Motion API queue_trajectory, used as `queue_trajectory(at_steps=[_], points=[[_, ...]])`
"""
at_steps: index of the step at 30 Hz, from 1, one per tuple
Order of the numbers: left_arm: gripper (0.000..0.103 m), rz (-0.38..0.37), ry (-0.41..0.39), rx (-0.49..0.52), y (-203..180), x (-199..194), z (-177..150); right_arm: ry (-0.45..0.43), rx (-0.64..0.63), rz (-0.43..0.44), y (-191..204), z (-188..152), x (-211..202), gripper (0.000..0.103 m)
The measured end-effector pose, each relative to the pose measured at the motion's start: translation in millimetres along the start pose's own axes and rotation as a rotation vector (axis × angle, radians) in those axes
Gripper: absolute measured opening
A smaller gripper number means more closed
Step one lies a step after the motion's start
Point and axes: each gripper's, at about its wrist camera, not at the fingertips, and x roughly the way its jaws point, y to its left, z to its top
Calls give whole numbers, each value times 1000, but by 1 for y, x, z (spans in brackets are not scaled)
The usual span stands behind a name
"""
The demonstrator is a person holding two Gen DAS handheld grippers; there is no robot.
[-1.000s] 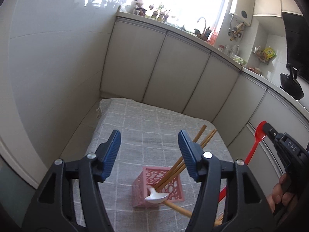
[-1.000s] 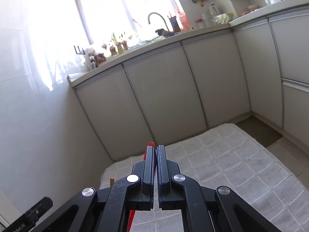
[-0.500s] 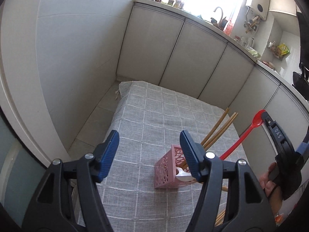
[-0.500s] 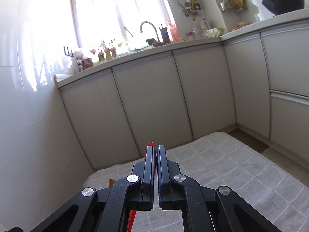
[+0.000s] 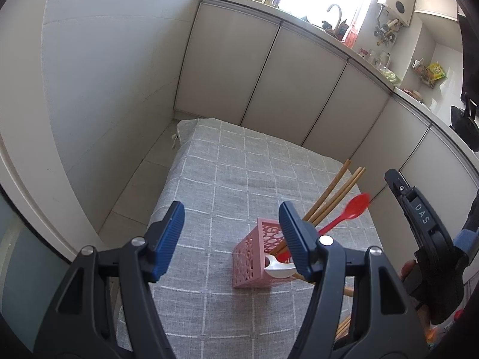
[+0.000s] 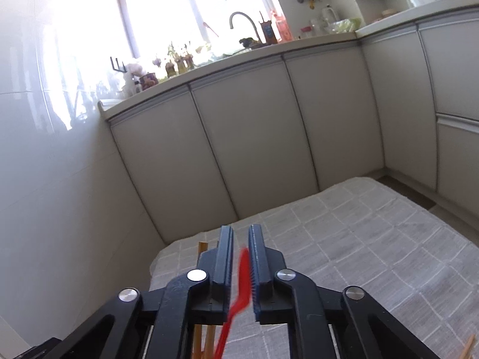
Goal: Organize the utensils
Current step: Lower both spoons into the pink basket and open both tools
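Observation:
A pink perforated basket (image 5: 254, 257) stands on the grey checked tablecloth (image 5: 227, 164). It holds wooden chopsticks (image 5: 338, 185), a white spoon (image 5: 278, 269) and a red plastic spoon (image 5: 354, 208) that leans to the right, bowl up. My left gripper (image 5: 230, 224) hovers open and empty just before the basket. My right gripper (image 6: 241, 233) is opening: the red spoon (image 6: 244, 275) shows blurred in the gap between its jaws, loose from the pads. In the left wrist view the right gripper (image 5: 398, 185) stands apart to the right of the spoon.
More chopsticks (image 5: 344, 326) lie on the cloth near the front right, one tip (image 6: 468, 350) showing in the right wrist view. Grey cabinet doors (image 5: 257, 71) and a white wall (image 5: 104, 74) close in the table behind and to the left.
The right jaws have parted and let go of the red spoon, which has dropped lower into the basket. The left wrist view has tilted down towards the table.

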Motion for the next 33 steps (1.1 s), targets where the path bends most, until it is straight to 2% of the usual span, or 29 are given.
queue_trajectory(at_steps=[1, 5, 12, 15, 17, 20, 22, 24, 25, 27, 30, 33], points=[[67, 2, 2, 4, -1, 0, 0, 0, 8, 11, 0, 2, -2, 30], [68, 10, 20, 23, -2, 0, -3, 7, 4, 45, -4, 11, -11, 32], [78, 23, 45, 54, -3, -8, -9, 56, -31, 75, -30, 26, -32, 48], [79, 25, 68, 79, -6, -12, -14, 112, -60, 87, -45, 29, -40, 53], [79, 39, 92, 99, -9, -13, -18, 178, -82, 100, -54, 28, -43, 53], [79, 23, 150, 147, -18, -14, -25, 255, -81, 124, -67, 23, -49, 53], [70, 10, 166, 196, -29, -16, -29, 274, -95, 120, -72, 21, -53, 53], [50, -16, 178, 257, -43, -19, -34, 279, -122, 114, -75, 17, -57, 53], [46, -42, 186, 286, -51, -19, -36, 282, -135, 109, -76, 16, -58, 53], [31, -69, 200, 359, -66, -19, -41, 290, -148, 105, -78, 14, -59, 53], [19, -108, 234, 431, -82, -14, -49, 294, -153, 102, -83, 15, -59, 53], [15, -135, 233, 441, -89, -8, -50, 291, -153, 96, -87, 17, -59, 53]])
